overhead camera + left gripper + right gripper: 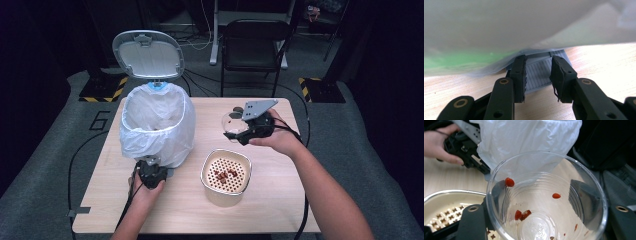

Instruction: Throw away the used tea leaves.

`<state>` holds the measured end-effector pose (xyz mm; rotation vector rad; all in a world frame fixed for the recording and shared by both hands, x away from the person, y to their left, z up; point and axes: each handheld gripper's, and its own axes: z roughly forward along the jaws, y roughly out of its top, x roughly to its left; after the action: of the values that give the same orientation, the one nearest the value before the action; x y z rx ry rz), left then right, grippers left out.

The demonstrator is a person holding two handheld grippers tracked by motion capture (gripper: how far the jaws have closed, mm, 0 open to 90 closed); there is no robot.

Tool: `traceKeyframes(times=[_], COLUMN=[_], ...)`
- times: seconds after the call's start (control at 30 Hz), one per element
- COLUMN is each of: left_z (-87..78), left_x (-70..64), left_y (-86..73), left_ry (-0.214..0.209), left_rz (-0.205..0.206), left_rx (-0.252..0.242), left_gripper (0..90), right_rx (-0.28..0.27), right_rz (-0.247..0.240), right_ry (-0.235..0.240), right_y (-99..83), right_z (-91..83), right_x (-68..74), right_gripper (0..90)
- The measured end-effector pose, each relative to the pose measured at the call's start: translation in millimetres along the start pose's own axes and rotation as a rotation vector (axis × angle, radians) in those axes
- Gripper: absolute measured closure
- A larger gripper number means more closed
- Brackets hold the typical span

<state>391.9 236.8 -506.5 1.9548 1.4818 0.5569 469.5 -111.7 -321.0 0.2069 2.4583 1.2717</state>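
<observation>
The right gripper [239, 134] holds a clear plastic cup [233, 123] above the table [280, 200], tipped on its side with the mouth facing the bin [157, 125]. In the right gripper view the 2 jaws press the cup's [544, 200] wall from outside, 1 on each side, clamped on it. A few red bits [509, 182] cling to the inside of the cup, 1 near the rim, 1 on the far wall and 2 down by the base.

Just below the cup stands a cream pot [226, 176] with a perforated insert, and some red pieces [225, 174] lie on that insert. The pot's rim [446, 195] also shows at the lower left of the right gripper view.

The bin sits at the left of the table, lined with a white bag [165, 107], its grey lid [148, 54] standing open (tilted back, upright).

The left gripper [151, 169] is low at the bin's near side. In the left gripper view its jaws stand apart, holding nothing, 1 on each side of the ribbed grey pedal [537, 72] at the foot of the bin, with the bag [511, 25] billowing above them. I cannot tell whether the jaws touch the pedal.
</observation>
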Motion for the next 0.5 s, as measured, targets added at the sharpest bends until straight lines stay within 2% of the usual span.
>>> traceKeyframes(times=[0.13,0.3,0.5], left_z=[0.2,-0.1,-0.1], left_x=[-0.3,0.1,0.2], left_y=[-0.1,-0.1,0.0], left_ry=[0.001,0.0,0.001], left_rz=[-0.005,0.001,0.003], left_rx=[-0.004,0.001,0.001], left_gripper=[64.9,64.9,64.9], right_rx=[0.0,0.031,0.001], right_rz=[0.099,0.191,0.226], right_ry=[0.025,0.027,0.015], right_y=[-6.2,-12.2,-13.6], right_z=[2.7,4.8,2.9], right_x=[-7.4,-16.5,-20.3], right_gripper=[32.9,32.8,33.0])
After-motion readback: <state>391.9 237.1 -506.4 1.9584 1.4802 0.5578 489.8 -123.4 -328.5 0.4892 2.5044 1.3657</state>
